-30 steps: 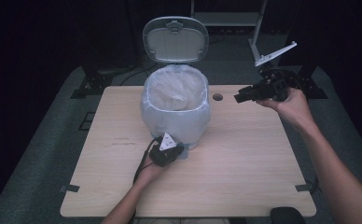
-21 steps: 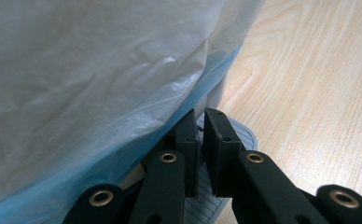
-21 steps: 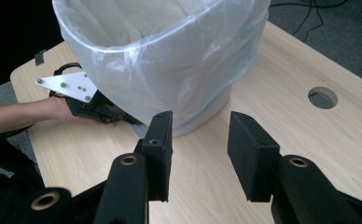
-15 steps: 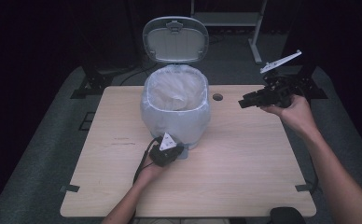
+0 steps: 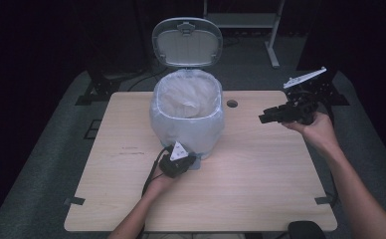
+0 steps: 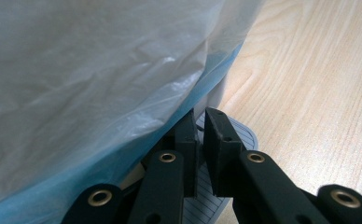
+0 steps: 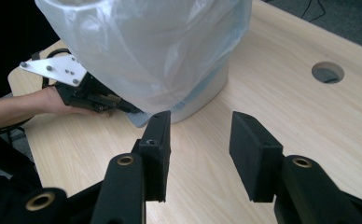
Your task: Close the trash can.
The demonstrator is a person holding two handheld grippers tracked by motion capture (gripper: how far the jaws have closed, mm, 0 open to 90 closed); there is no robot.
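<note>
Now the closed left gripper (image 5: 191, 160) presses the bin's pedal (image 6: 237, 135); right gripper (image 5: 264, 117) hovers empty, parted.

The loose bag (image 6: 100, 79) drapes over the bin (image 6: 215, 91), hiding its wall and most of the ribbed pedal (image 6: 242, 133) under the left gripper (image 6: 201, 116) fingers. In the right gripper view the picture's top edge cuts off the bin's rim. The worktop (image 5: 260, 189) loses its near edge.

The pale wooden rectangular surface (image 5: 260, 189) carries a pedal bin lined with a translucent white plastic bag (image 5: 187, 122), standing near the far edge, left of a round cable hole (image 5: 232, 103). The bin's grey foot pedal (image 6: 235, 135) rests on the wood.
</note>
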